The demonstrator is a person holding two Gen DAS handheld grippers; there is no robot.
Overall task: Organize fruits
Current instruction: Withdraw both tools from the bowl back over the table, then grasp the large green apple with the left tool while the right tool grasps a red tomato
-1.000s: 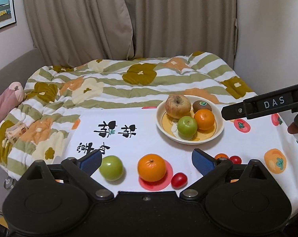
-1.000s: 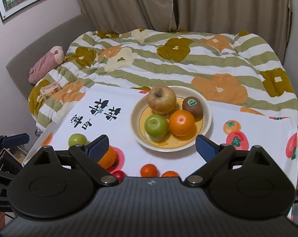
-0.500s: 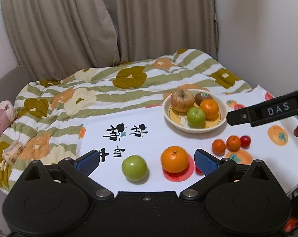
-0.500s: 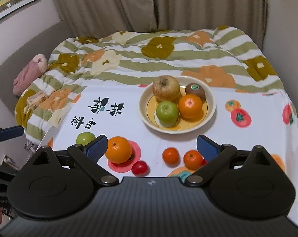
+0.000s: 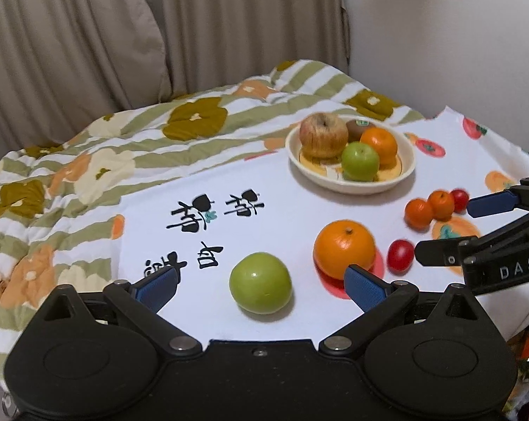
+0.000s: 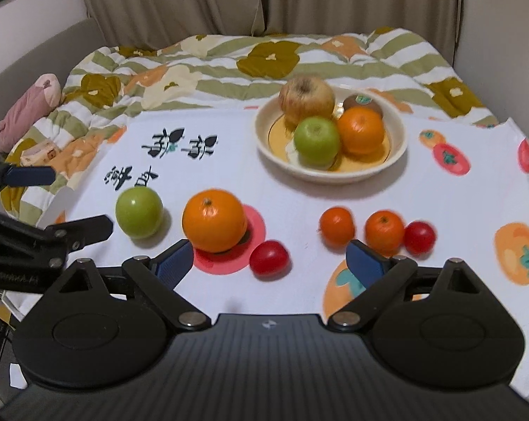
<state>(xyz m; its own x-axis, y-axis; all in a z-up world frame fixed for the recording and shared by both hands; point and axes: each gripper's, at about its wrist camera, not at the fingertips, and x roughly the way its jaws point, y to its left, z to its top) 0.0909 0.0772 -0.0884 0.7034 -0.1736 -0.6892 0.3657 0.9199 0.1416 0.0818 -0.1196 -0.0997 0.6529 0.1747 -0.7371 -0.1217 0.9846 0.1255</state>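
A cream bowl point(image 5: 406, 172) point(image 6: 399, 147) at the back holds a russet apple, a kiwi, an orange and a green apple. On the white cloth in front lie a green apple point(image 5: 260, 282) point(image 6: 139, 212), a big orange point(image 5: 345, 253) point(image 6: 214, 220), a red cherry tomato point(image 5: 400, 256) point(image 6: 268, 258), two small tangerines point(image 5: 430, 208) point(image 6: 361, 227) and another cherry tomato point(image 6: 419, 237). My left gripper point(image 5: 260, 286) is open, its fingers either side of the loose green apple. My right gripper point(image 6: 269, 263) is open and empty, just above the near cherry tomato.
A floral striped quilt point(image 6: 211, 59) covers the bed behind the cloth. A pink soft toy point(image 6: 29, 108) lies at the far left. Curtains and a wall stand behind. The cloth's front edge is close under both grippers.
Both grippers have moved forward and down toward the loose fruit. The left one swung right, so the green apple now sits between its fingers. The fruit has not moved.
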